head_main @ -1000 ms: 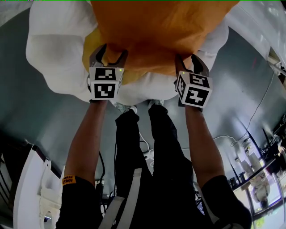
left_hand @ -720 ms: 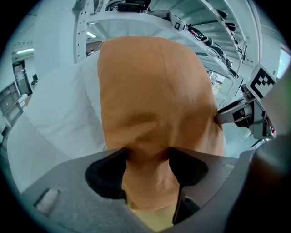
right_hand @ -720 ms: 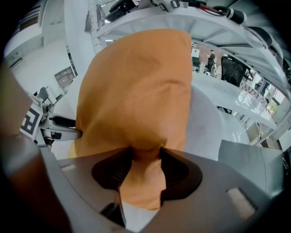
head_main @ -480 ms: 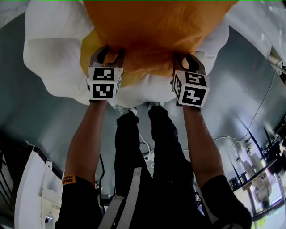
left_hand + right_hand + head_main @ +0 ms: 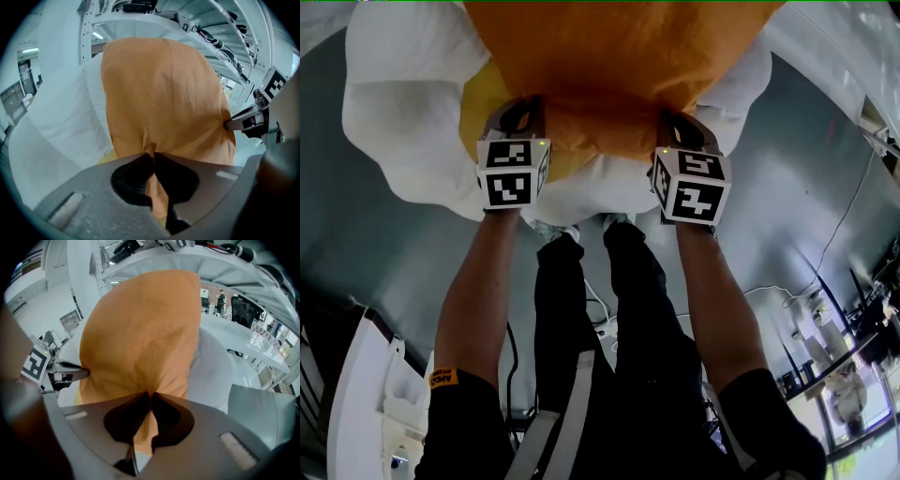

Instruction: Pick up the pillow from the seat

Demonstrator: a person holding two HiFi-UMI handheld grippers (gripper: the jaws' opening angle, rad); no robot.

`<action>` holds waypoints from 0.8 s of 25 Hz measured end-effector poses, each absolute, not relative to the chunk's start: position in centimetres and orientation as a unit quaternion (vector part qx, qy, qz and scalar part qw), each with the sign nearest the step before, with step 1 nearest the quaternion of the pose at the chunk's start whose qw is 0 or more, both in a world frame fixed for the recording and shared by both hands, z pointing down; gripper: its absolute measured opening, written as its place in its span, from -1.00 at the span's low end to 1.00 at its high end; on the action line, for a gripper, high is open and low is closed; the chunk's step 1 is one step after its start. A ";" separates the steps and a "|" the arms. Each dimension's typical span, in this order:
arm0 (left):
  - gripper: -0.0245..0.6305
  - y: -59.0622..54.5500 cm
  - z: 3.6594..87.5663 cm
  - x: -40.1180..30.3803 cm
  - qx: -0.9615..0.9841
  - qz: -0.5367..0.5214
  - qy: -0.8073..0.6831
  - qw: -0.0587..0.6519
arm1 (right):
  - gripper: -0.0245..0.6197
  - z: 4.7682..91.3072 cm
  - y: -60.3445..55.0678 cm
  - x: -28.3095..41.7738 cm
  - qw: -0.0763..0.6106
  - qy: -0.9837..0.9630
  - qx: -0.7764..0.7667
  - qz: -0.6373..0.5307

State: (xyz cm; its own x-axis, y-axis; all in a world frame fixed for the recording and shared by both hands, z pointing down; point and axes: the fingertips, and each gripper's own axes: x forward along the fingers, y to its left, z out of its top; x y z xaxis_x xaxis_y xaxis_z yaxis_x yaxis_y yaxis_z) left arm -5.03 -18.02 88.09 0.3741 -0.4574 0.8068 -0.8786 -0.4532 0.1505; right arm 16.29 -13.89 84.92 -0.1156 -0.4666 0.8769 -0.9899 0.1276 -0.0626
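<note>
Jaws have just been closing: left gripper and right gripper each pinch the near edge of the plump orange fabric pillow, which lies on the puffy white seat, arms outstretched side by side

A smooth grey floor is seen all around in the head view. Thin white cables are laid on it. A white cabinet is seen at the lower left. A counter is seen at the lower right, with things on it too small to tell. In the gripper views, white metal shelves are seen high up, with dark wires on them. A long lamp is lit on the ceiling. Far back, a person is seen standing.
</note>
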 end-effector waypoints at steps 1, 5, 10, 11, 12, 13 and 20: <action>-0.88 -17.9 87.7 -5.1 0.774 0.357 -0.432 0.296 | -0.84 84.6 -13.9 16.1 0.365 -0.655 0.556 0.358; -0.91 -17.3 86.0 -5.6 0.773 0.356 -0.426 0.308 | -0.87 83.1 -13.3 15.7 0.358 -0.651 0.560 0.367; -0.91 -16.4 82.2 -6.0 0.773 0.339 -0.430 0.320 | -0.89 79.9 -13.1 15.4 0.349 -0.653 0.563 0.367; -0.91 -16.2 81.4 -6.1 0.772 0.334 -0.434 0.322 | -0.89 79.2 -12.9 15.4 0.348 -0.654 0.563 0.367; -0.91 -15.9 80.5 -6.2 0.772 0.329 -0.437 0.324 | -0.89 78.4 -12.7 15.3 0.348 -0.655 0.562 0.367; -0.91 -15.6 79.5 -6.3 0.771 0.324 -0.441 0.326 | -0.89 77.7 -12.5 15.2 0.347 -0.656 0.561 0.367; -0.91 -14.4 71.4 -7.8 0.768 0.288 -0.462 0.338 | -0.89 71.2 -11.0 13.9 0.333 -0.669 0.552 0.370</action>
